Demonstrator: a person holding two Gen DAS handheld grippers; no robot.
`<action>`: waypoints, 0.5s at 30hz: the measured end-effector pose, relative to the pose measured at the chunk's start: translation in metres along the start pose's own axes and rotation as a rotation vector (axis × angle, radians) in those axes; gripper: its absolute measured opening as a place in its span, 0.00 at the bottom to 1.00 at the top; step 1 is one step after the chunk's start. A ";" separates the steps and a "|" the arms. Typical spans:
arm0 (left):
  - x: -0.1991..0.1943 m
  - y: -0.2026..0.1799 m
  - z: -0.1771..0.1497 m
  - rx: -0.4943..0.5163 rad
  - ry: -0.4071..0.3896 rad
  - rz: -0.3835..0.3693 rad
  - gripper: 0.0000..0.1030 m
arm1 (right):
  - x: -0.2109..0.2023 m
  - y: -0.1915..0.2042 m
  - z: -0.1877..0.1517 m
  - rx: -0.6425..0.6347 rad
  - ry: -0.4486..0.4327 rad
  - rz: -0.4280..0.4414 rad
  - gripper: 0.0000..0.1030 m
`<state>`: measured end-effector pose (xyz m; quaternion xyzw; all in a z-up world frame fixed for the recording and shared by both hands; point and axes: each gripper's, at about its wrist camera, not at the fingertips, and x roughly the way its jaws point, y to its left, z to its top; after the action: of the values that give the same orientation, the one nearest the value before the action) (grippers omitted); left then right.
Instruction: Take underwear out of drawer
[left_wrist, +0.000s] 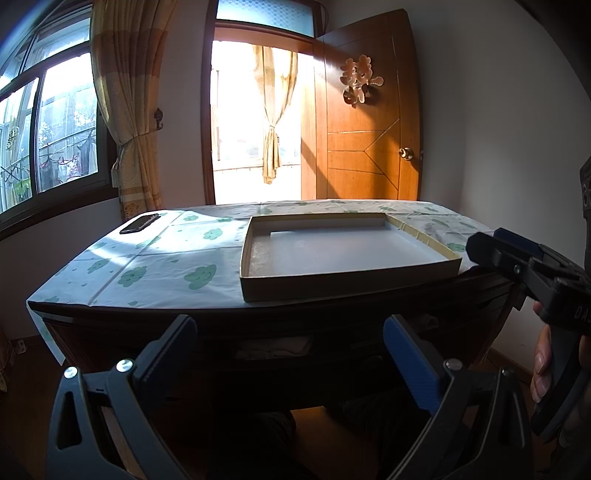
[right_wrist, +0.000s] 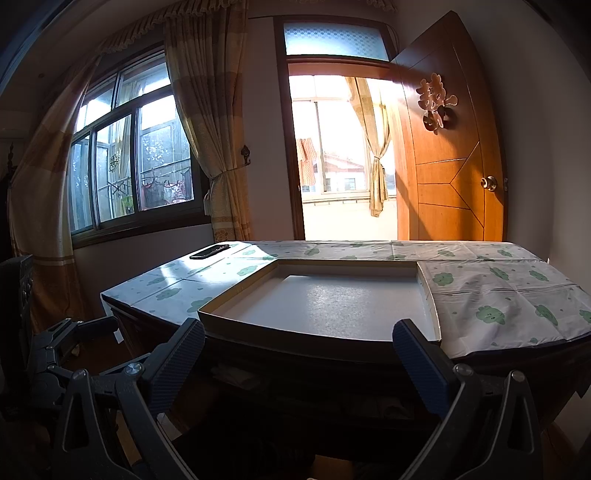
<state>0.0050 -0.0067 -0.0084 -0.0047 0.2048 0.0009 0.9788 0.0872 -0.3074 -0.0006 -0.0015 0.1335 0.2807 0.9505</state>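
Note:
A dark wooden desk (left_wrist: 110, 325) stands in front of me, and below its top edge is a dim drawer opening. Pale folded fabric (left_wrist: 273, 347) shows inside it and looks like the underwear, though the shadow hides detail. My left gripper (left_wrist: 290, 332) is open just in front of that opening, holding nothing. In the right wrist view the same pale fabric (right_wrist: 236, 376) lies low between the desk top and the open, empty right gripper (right_wrist: 299, 332). The right gripper (left_wrist: 487, 242) also reaches in from the right, held by a hand (left_wrist: 543, 369). The left gripper (right_wrist: 103, 326) appears at lower left.
A cloud-print cloth (right_wrist: 498, 295) covers the desk top. On it sits a shallow cardboard tray (left_wrist: 347, 282) with a white bottom. A dark phone (left_wrist: 139, 223) lies at the far left corner. Behind are a window (left_wrist: 55, 129), tied curtains and a wooden door (left_wrist: 369, 129) standing ajar.

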 end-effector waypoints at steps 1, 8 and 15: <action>0.000 0.000 0.000 0.000 0.000 0.000 1.00 | 0.000 0.000 0.000 0.000 0.000 -0.001 1.00; 0.000 0.000 0.000 0.002 0.000 0.000 1.00 | -0.001 -0.001 -0.002 0.002 0.000 -0.004 1.00; 0.000 -0.001 -0.001 0.002 0.000 0.000 1.00 | -0.001 -0.003 -0.003 0.000 -0.001 -0.007 1.00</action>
<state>0.0048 -0.0077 -0.0092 -0.0039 0.2047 0.0006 0.9788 0.0875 -0.3110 -0.0032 -0.0019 0.1330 0.2775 0.9515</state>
